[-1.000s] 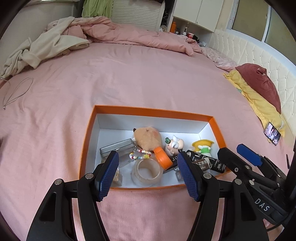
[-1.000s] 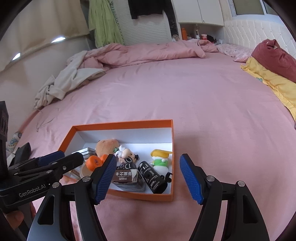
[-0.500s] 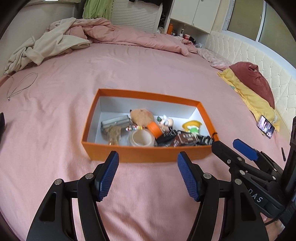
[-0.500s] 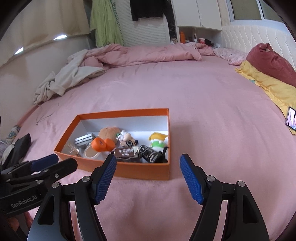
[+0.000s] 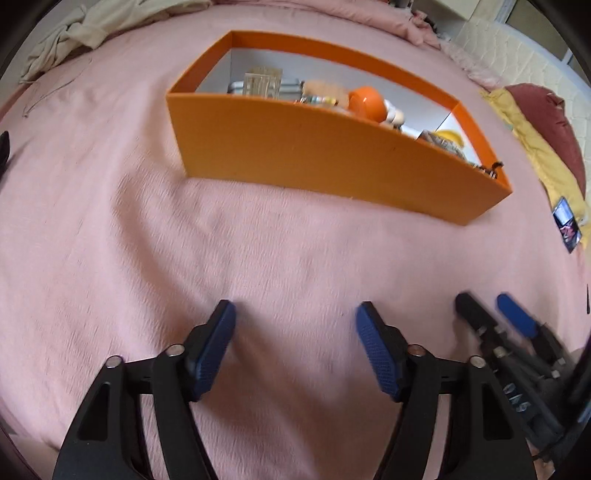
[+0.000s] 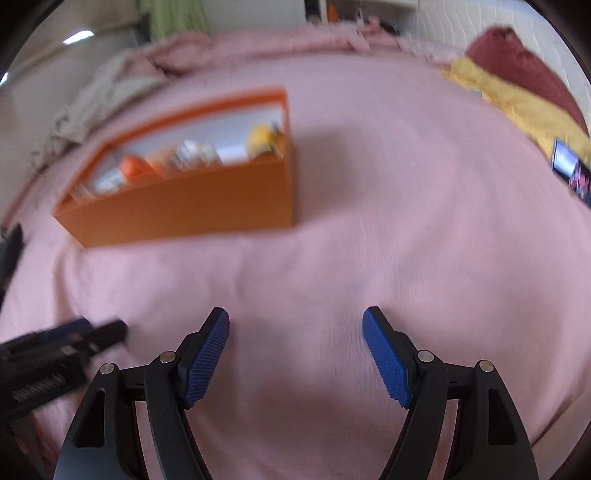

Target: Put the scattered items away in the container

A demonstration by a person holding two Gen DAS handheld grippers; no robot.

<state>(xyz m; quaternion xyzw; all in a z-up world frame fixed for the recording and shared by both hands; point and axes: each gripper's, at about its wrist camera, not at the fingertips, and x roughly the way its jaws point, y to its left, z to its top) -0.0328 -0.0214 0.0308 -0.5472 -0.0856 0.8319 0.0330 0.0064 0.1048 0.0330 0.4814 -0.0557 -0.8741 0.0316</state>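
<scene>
An orange box point(image 5: 317, 155) with a white inside stands on the pink bed. It holds several small items: an orange ball-shaped toy point(image 5: 365, 101), a metal tin point(image 5: 258, 86) and a yellow-hatted figure point(image 5: 448, 136). The box also shows in the right wrist view point(image 6: 192, 203), blurred. My left gripper point(image 5: 295, 325) is open and empty, low over the sheet, well in front of the box. My right gripper point(image 6: 295, 328) is open and empty, also low over the sheet, near the box's right front corner. Each gripper shows at the edge of the other's view.
A phone point(image 5: 567, 225) lies at the right by a yellow pillow point(image 6: 524, 107) and a dark red pillow point(image 6: 517, 59). Crumpled beige cloth point(image 5: 74, 33) and a pink duvet point(image 6: 258, 48) lie at the far side of the bed.
Both grippers have pulled back from the box and dropped low toward the sheet. The box now sits farther off and I see its front wall. Both stay open and empty.
</scene>
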